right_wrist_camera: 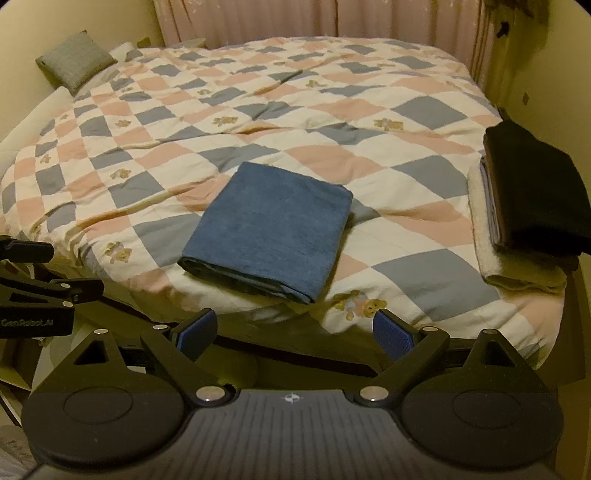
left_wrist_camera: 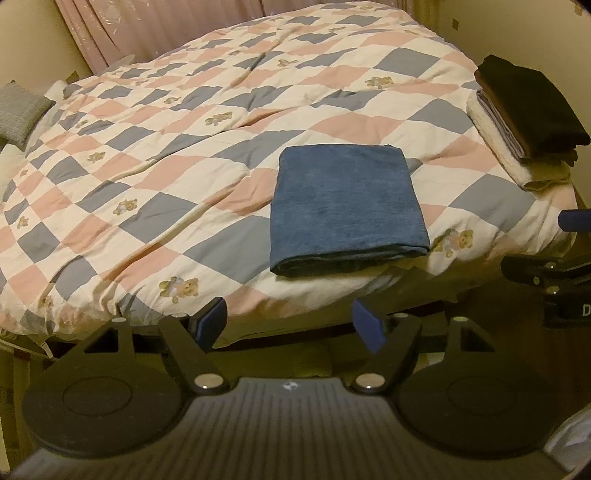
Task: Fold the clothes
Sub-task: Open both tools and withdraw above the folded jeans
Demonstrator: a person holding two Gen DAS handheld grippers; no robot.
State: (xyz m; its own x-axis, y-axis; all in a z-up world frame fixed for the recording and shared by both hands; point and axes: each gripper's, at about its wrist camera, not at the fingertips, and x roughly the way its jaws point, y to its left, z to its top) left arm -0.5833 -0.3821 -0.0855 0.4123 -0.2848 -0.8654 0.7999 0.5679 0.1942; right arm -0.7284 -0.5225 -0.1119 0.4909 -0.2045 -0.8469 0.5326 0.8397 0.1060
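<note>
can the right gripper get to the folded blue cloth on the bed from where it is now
Probably yes. The right gripper is open and empty, held off the near edge of the bed, and the folded blue cloth lies just ahead with nothing between them.

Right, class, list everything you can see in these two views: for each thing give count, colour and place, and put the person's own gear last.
Folded blue garment: one, blue, near the front edge of the bed, in the middle.
Stack of folded clothes: one pile, black on top, then brown and grey layers, cream at the bottom, on the bed's right edge.
Quilt: one, checked in pink, grey-blue and cream with small bears, covering the bed.
Cushion: one, grey, far left corner of the bed.
Curtain: pink, behind the bed.
Wall: yellowish, at the left.
Left gripper: black with blue pads, open, holding nothing, in front of the bed.
Right gripper: same colours, open, holding nothing.
</note>
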